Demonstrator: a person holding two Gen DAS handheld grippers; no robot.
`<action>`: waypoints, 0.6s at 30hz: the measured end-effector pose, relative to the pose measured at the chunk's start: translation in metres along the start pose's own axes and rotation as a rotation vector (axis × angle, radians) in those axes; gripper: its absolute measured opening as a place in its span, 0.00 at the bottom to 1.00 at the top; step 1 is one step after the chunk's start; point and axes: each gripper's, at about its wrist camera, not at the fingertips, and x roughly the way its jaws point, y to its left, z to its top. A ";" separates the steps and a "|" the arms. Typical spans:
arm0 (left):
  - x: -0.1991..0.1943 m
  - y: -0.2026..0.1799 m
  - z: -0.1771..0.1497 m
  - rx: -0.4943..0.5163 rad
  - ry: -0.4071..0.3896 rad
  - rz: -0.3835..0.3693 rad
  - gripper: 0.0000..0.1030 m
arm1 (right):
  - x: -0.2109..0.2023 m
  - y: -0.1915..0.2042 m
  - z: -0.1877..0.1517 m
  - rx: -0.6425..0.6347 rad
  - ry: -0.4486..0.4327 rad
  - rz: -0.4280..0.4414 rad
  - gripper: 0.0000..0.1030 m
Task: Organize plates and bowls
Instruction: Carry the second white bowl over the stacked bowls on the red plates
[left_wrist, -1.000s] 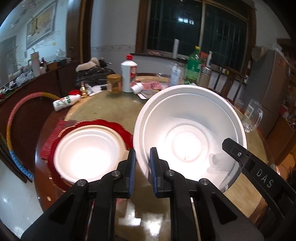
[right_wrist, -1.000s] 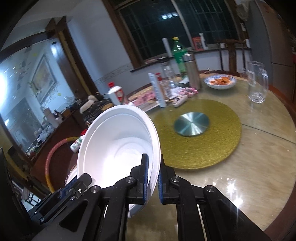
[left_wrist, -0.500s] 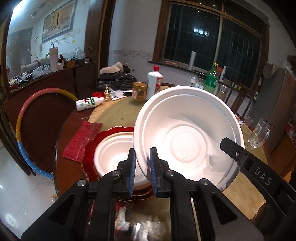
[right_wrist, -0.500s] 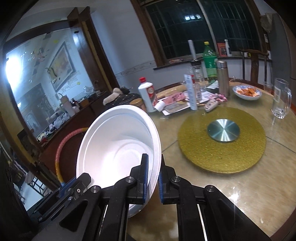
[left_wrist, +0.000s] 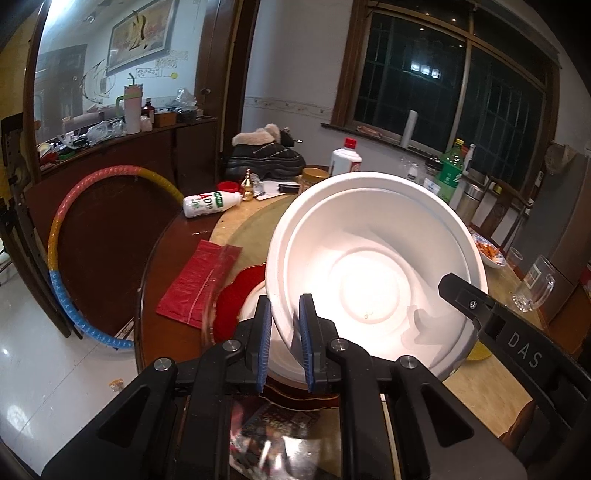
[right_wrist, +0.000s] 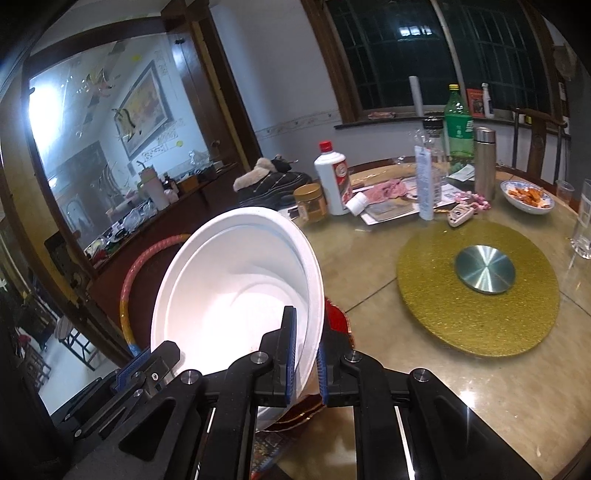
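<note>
A large white foam bowl (left_wrist: 373, 280) is held in the air by both grippers, tilted toward the cameras. My left gripper (left_wrist: 284, 332) is shut on its left rim. My right gripper (right_wrist: 304, 339) is shut on its right rim (right_wrist: 314, 280); its black finger also shows in the left wrist view (left_wrist: 476, 306). Below the bowl a smaller white bowl (left_wrist: 255, 299) sits on a red scalloped plate (left_wrist: 231, 302) on the round table, mostly hidden. The plate's red edge also shows in the right wrist view (right_wrist: 336, 317).
A gold turntable (right_wrist: 476, 291) lies at the table's centre. Bottles, a jar (right_wrist: 310, 201), a steel flask (right_wrist: 484, 162), a dish of food (right_wrist: 528, 195) and a glass mug (left_wrist: 532, 284) stand beyond. A red bag (left_wrist: 199, 284) lies left; a hoop (left_wrist: 74, 229) leans on the cabinet.
Both grippers have carried the big bowl left, over the small bowl on the red plate, which is now mostly covered. Both grips are unchanged.
</note>
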 end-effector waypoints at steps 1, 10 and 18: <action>0.001 0.002 0.000 -0.003 0.002 0.007 0.13 | 0.003 0.004 0.000 -0.008 0.009 0.004 0.10; 0.008 0.015 0.002 -0.012 0.046 0.027 0.13 | 0.022 0.016 0.002 -0.036 0.073 0.016 0.11; 0.015 0.016 -0.001 -0.007 0.077 0.026 0.13 | 0.030 0.013 -0.002 -0.037 0.102 0.003 0.11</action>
